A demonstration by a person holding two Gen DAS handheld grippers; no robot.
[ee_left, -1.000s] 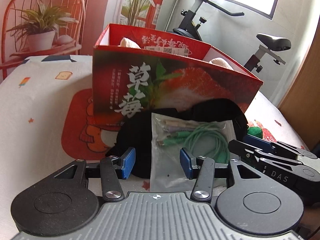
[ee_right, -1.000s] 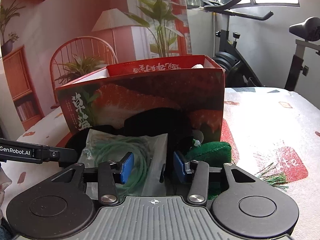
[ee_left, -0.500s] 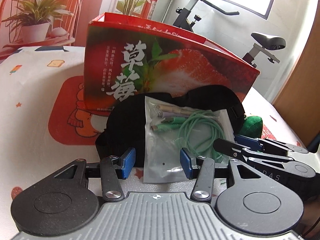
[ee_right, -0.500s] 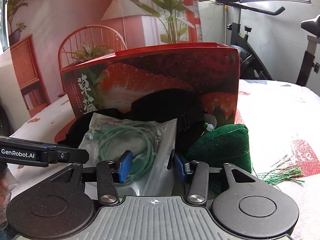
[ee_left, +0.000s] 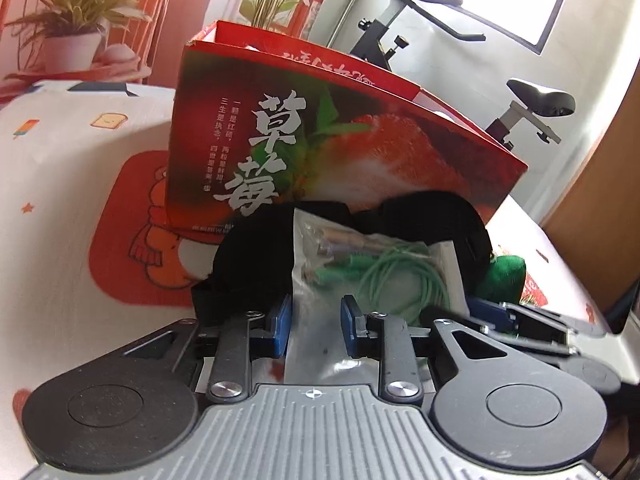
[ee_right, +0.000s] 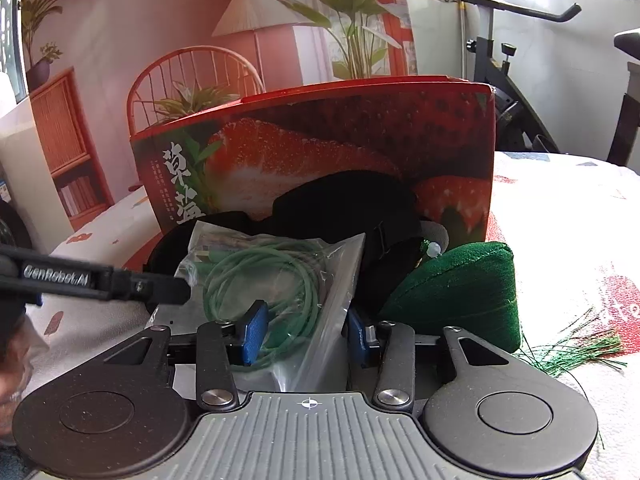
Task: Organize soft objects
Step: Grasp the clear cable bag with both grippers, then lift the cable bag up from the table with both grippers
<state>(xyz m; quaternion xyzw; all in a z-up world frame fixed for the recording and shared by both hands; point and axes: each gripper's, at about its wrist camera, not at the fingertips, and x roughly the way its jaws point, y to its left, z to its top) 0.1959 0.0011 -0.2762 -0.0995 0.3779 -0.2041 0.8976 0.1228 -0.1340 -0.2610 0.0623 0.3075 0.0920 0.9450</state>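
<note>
You are holding both tongs low in front of one clear plastic bag (ee_left: 320, 280) of coiled mint-green cable, which is lying on one black padded fabric piece (ee_left: 256, 252) against the near wall of the one red strawberry-printed cardboard box (ee_left: 320, 152). The bag's long axis is running near to far, straight away from your left gripper (ee_left: 316, 330), whose blue pads are standing apart with the bag's near edge between them, not pinching it. Your right gripper (ee_right: 306, 332) is likewise spread, straddling the bag's right near corner (ee_right: 320, 320); whether its pads are touching the film, I cannot tell. Both grippers are about equally near the bag. One dark green plush cushion (ee_right: 460, 292) is sitting just right of the bag, touching the black fabric. A tuft of green needles (ee_right: 576, 354) is lying to the far right on the printed cloth (ee_right: 560, 208). The next move probably calls for closing on the bag's near edge.
</note>
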